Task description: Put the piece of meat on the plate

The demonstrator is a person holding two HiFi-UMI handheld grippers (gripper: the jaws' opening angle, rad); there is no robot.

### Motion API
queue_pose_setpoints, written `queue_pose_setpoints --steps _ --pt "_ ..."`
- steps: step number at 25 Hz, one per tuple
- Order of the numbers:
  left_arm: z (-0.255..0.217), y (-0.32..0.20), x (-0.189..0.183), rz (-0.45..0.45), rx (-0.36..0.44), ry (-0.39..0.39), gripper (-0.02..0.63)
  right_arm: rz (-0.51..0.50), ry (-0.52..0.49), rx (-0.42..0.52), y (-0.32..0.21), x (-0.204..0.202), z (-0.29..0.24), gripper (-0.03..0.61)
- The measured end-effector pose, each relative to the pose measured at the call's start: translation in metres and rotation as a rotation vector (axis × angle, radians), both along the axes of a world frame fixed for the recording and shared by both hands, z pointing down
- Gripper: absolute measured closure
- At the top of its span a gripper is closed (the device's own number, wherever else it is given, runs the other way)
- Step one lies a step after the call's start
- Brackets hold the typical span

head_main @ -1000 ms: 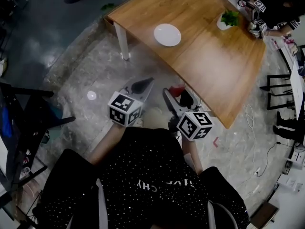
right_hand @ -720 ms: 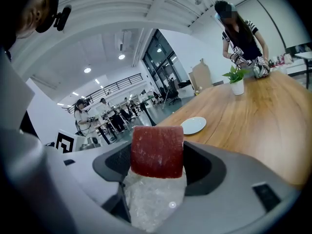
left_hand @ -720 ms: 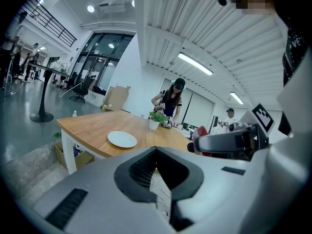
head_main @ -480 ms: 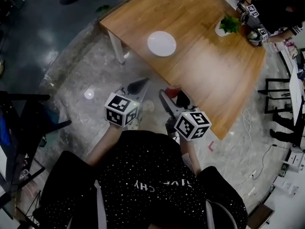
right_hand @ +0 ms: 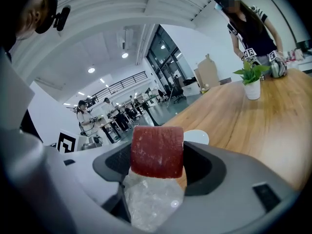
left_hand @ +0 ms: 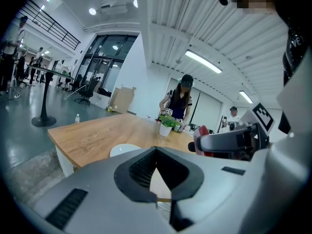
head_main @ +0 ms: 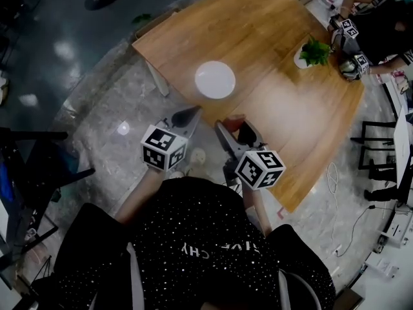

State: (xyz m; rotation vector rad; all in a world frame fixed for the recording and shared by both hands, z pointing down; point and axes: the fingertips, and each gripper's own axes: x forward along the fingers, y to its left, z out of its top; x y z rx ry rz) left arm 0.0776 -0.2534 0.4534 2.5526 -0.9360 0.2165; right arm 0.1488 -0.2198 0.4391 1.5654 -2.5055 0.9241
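Right gripper view: the right gripper (right_hand: 156, 177) has its jaws pinched on the piece of meat (right_hand: 157, 152) — a dark red block, held in the air short of the wooden table (right_hand: 253, 121), where the white plate (right_hand: 195, 136) lies near the close edge. Left gripper view shows the left gripper (left_hand: 157, 179) with jaws pressed together on nothing; a potted plant (right_hand: 252, 82) stands farther along the table, a person (right_hand: 251, 28) beside it

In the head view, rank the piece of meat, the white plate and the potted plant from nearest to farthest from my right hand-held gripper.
1. The piece of meat, clamped in the right hand-held gripper.
2. The white plate, on the table ahead, slightly left.
3. The potted plant, at the table's far right.
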Motion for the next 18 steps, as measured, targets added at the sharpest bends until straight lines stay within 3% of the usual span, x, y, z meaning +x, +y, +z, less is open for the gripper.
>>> queue_pose_setpoints --steps 12,18 --pt "0.012 -0.040 0.029 -0.020 -0.003 -0.059 0.607 -0.008 -0.014 -0.026 -0.035 0.031 0.014 0.262" --pt "0.010 -0.049 0.028 -0.099 0.027 -0.081 0.607 -0.047 -0.023 -0.029 -0.044 0.034 0.019 0.262"
